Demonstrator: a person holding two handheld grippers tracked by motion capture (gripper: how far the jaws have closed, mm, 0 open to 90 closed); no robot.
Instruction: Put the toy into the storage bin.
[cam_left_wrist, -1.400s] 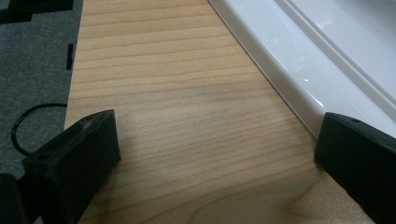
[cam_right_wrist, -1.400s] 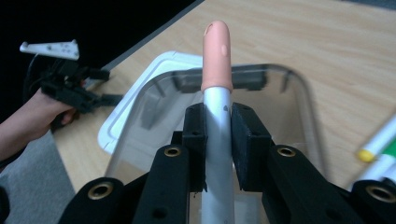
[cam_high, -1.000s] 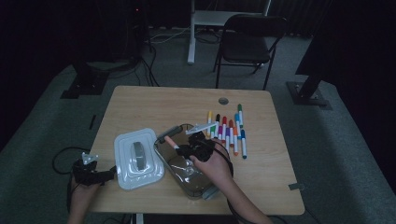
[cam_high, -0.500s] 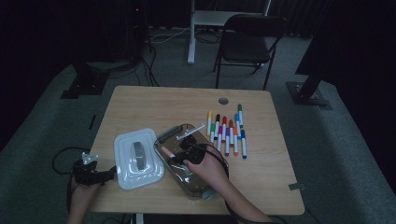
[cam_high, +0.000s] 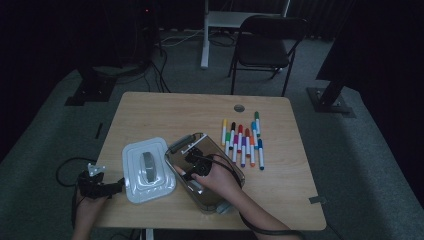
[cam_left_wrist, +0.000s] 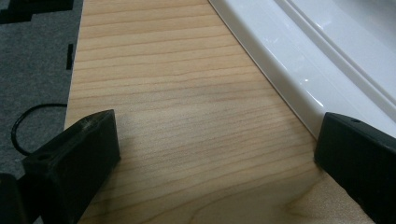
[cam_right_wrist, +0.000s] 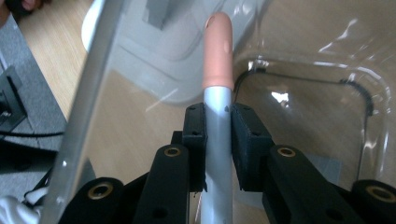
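My left gripper (cam_high: 107, 186) rests open on bare table (cam_left_wrist: 177, 116) at the near left corner, its right jaw touching the rim of the white lid (cam_left_wrist: 299, 60). It holds nothing. My right gripper (cam_right_wrist: 218, 123) is clamped on a grey marker (cam_right_wrist: 218, 154) with a peach cap, inside the clear box (cam_high: 227, 172) just right of the lid. The marker's long axis runs straight along the jaws, cap forward toward the left wall. The box floor ahead looks free for laying it down. The remaining markers (cam_high: 243, 142) lie right of the box, nearer my right hand.
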